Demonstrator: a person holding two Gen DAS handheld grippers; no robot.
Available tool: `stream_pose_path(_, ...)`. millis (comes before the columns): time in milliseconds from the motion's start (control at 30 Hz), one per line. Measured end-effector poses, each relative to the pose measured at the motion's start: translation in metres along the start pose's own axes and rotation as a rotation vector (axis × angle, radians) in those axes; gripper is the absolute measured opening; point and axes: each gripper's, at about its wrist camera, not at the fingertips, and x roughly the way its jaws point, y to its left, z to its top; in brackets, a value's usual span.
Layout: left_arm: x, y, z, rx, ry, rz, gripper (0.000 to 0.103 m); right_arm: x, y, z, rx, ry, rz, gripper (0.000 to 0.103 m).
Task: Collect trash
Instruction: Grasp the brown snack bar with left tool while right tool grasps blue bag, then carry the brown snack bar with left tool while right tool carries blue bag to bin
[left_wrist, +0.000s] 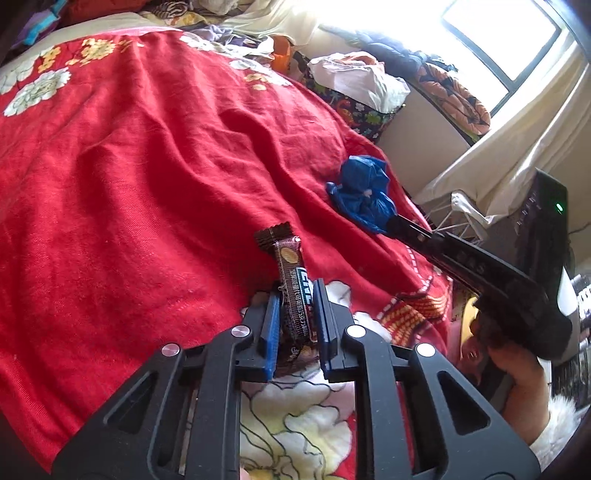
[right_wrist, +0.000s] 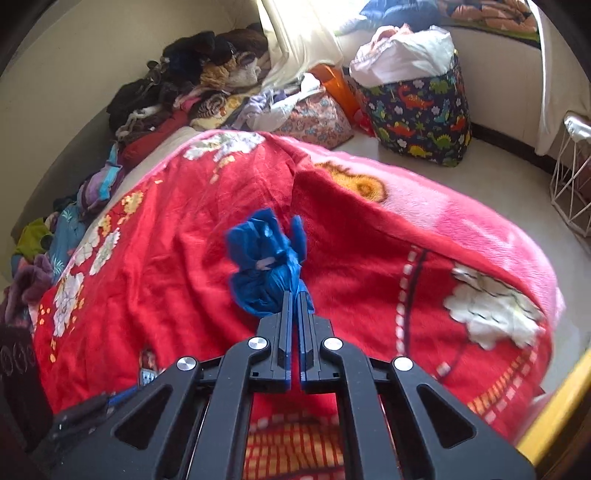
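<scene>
**Both grippers closed on trash; pick-up step in hand**

Left gripper (left_wrist: 295, 295): jaws drawn in on a brown snack wrapper (left_wrist: 290, 280), blue pads pressing its lower half from either side. The wrapper stands nearly upright between them, its crimped top end poking out beyond the fingertips. It sits at the near edge of the red blanket (left_wrist: 147, 184), just where the red gives way to a white flower print.

Right gripper (right_wrist: 295, 306): jaws all but touching, pinching the near edge of a crumpled blue plastic bag (right_wrist: 266, 262). Most of the bag bulges out past the fingertips, on the red blanket to the right of the wrapper and farther off (the left wrist view shows the same pinch from the side, bag at (left_wrist: 360, 194)).

Outward: the blanket covers a bed. Clothes are heaped at its far left. A dinosaur-print fabric bin (right_wrist: 417, 107) stuffed with white items stands on the floor at far right, and a white wire basket (right_wrist: 570, 173) at the right edge of the room.

Judgement: the grasp of both items looks made; neither is clearly lifted yet. The next move calls for raising both hands without loosening either grip, then carrying the pieces to a trash container. Which one serves as that cannot be told; the wire basket is a candidate. The bag is held by a thin fold only, so it may slip.
</scene>
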Motion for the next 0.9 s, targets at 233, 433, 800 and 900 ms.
stream_pose_path(233, -0.018, -0.023, 0.001, 0.068, -0.036, -0.033, 0.011, -0.061, -0.007, -0.017, 0.009, -0.09, 0.013, 0.003)
stream_pose_path(433, -0.029, -0.05, 0.0, 0.125, -0.066, -0.058, 0.011, -0.11, -0.018, -0.032, 0.046, -0.164, 0.008, 0.003)
stream_pose_path(800, -0.045, -0.096, -0.008, 0.216, -0.097, -0.11, 0.011, -0.182, -0.046, -0.057, 0.083, -0.254, -0.04, 0.003)
stream_pose_path(900, -0.046, -0.106, -0.009, 0.232, -0.101, -0.122, 0.011, -0.194, -0.05, -0.063, 0.097, -0.271, -0.053, 0.003)
